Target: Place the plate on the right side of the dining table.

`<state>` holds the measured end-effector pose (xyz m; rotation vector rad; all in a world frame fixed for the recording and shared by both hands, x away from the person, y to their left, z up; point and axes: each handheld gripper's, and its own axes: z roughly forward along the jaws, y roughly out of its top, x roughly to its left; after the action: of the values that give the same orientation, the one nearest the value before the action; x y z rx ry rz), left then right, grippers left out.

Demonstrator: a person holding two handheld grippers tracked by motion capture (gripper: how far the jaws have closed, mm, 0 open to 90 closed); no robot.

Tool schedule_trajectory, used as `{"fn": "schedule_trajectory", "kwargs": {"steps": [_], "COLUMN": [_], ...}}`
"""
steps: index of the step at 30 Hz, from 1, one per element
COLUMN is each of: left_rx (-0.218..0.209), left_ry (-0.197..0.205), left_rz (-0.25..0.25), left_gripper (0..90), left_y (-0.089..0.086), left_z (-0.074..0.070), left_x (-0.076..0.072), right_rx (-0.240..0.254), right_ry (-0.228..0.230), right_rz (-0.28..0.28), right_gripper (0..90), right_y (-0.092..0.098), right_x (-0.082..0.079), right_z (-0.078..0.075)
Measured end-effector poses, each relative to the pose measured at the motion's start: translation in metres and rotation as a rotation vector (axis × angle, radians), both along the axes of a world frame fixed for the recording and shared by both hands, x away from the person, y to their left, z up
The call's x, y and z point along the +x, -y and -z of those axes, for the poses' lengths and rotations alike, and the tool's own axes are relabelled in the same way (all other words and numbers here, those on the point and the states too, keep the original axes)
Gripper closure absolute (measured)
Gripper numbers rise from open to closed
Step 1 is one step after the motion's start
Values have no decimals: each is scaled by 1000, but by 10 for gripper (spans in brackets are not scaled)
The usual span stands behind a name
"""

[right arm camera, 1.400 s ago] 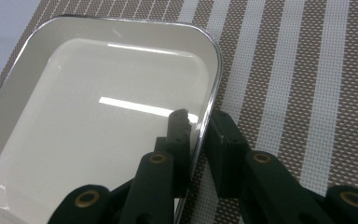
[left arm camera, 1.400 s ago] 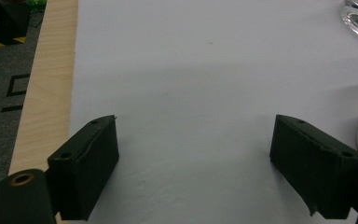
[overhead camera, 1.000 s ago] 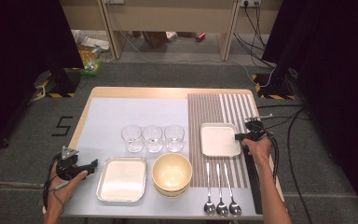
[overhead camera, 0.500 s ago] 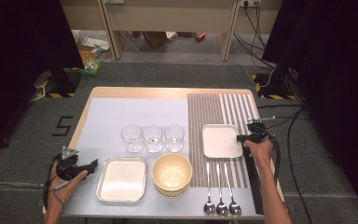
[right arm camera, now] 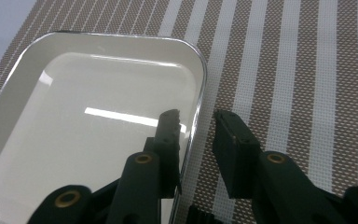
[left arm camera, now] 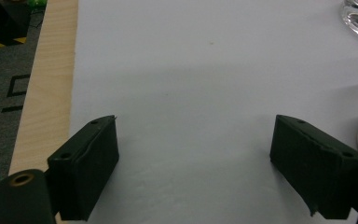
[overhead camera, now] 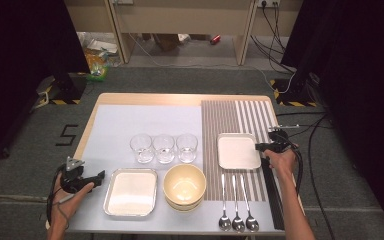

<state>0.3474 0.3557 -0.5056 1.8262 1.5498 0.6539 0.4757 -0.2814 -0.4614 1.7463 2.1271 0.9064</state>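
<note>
The right hand-held gripper (right arm camera: 196,119) straddles the right rim of the white tray (right arm camera: 88,126) on the striped mat (right arm camera: 289,70), its jaws having just been opening, one over the tray's inside and one outside, with a narrow gap at the rim and no clear pinch; the tray is empty and lies near the desk's (overhead camera: 145,100) right edge. The left hand-held gripper (left arm camera: 196,163) hovers wide open and empty over bare sheet by the left edge. Between them stand three empty glasses (overhead camera: 164,148), a second empty tray (overhead camera: 130,192), stacked bowls (overhead camera: 184,186) and three spoons (overhead camera: 237,205).
</note>
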Motion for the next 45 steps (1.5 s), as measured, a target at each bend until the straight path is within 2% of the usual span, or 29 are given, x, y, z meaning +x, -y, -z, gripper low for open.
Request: {"fn": "schedule_trajectory", "kwargs": {"steps": [1,9,12,13,18,32,45], "left_rx": [1,1,2,2,2,3,2], "left_ry": [-3,-2,-2,-2,-1,-1,0], "left_rz": [2,2,3,2,2,3,2], "left_gripper": [141,141,141,141,141,141,141], "left_y": [0,0,0,0,0,0,0], "left_z": [0,0,0,0,0,0,0], "left_x": [0,0,0,0,0,0,0], "right_rx": [13,35,38,44,43,40,41], "right_ry": [13,57,82,75,102,129,143], "right_rz": [2,-8,-41,-39,-71,-130,-174], "right_gripper": [675,622,614,611,605,601,589], "right_y": [2,5,2,1,-3,-16,-29], "right_x": [-3,-11,-15,-17,-22,-35,-43], "right_z": [-3,-16,-22,-23,-29,-49,-56]}}
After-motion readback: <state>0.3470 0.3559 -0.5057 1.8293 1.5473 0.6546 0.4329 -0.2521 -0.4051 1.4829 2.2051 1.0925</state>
